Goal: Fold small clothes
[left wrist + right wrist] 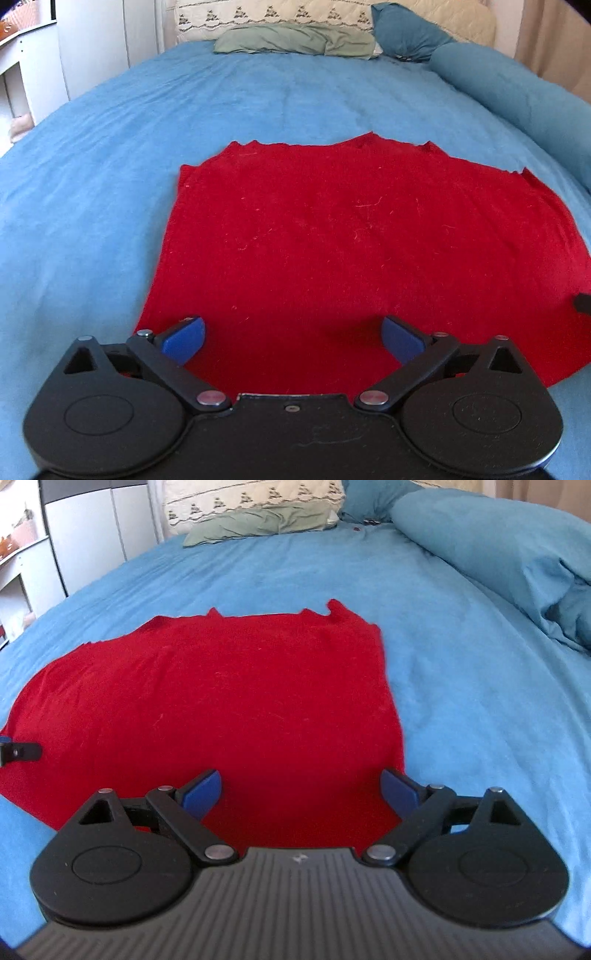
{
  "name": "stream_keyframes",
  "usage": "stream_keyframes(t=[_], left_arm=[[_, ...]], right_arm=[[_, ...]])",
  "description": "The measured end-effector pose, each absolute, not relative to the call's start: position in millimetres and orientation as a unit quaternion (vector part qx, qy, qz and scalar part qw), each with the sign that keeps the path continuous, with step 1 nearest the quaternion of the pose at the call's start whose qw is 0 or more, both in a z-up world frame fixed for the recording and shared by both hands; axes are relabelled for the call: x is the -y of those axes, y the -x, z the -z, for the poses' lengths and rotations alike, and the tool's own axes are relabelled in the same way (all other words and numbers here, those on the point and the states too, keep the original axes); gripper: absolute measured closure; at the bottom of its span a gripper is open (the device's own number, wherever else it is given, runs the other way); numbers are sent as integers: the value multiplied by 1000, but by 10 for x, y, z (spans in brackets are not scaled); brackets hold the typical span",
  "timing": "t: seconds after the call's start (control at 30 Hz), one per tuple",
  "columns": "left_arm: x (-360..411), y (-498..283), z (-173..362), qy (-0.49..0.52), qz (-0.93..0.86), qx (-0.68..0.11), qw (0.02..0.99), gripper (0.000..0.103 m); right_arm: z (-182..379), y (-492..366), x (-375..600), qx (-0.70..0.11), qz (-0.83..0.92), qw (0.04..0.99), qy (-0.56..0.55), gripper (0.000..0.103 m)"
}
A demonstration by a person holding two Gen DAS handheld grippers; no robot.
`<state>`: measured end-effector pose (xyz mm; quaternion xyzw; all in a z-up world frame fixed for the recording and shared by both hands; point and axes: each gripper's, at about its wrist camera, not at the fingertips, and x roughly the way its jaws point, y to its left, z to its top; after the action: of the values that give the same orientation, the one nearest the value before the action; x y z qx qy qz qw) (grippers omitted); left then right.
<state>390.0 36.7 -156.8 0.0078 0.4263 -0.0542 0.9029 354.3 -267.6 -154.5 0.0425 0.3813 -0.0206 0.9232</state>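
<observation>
Across blue bedsheet (110,184), red garment (351,240) spread flat

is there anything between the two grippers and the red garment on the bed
Nothing visible. The red garment lies flat on the blue bedsheet, right in front of the open jaws of the left gripper and the right gripper. The pillows and rolled duvet sit well beyond it.

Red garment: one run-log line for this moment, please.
red garment flat on blue bedsheet | left tongs open, empty, over near edge | right tongs open, empty, near right corner
</observation>
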Motion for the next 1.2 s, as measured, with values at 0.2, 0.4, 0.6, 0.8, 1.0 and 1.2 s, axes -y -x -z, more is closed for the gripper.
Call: stream_keyframes(t=[0.2,0.4,0.6,0.8,1.0,1.2], left_arm=[[-292,-3513,1128,0,59,-383,922,0],[-36,-3386,1140,11,79,-384,920,0],[115,-3609,1294,14,74,-387,919,0],[187,-3931,1397,11,62,-384,921,0],[199,-4090,1452,9,58,-383,922,0],[179,-4056,1472,10,67,-380,922,0]], right_arm=[[1094,-3068,2750,-388,67,917,-65,0],[1378,-2679,2832,-373,70,903,-203,0],[1594,-2783,2841,-311,96,904,-278,13],[1704,-3099,3004,-278,98,903,-311,22],[1548,-3405,3024,-313,82,914,-245,24],[1370,-3060,2969,-365,100,902,-208,24]])
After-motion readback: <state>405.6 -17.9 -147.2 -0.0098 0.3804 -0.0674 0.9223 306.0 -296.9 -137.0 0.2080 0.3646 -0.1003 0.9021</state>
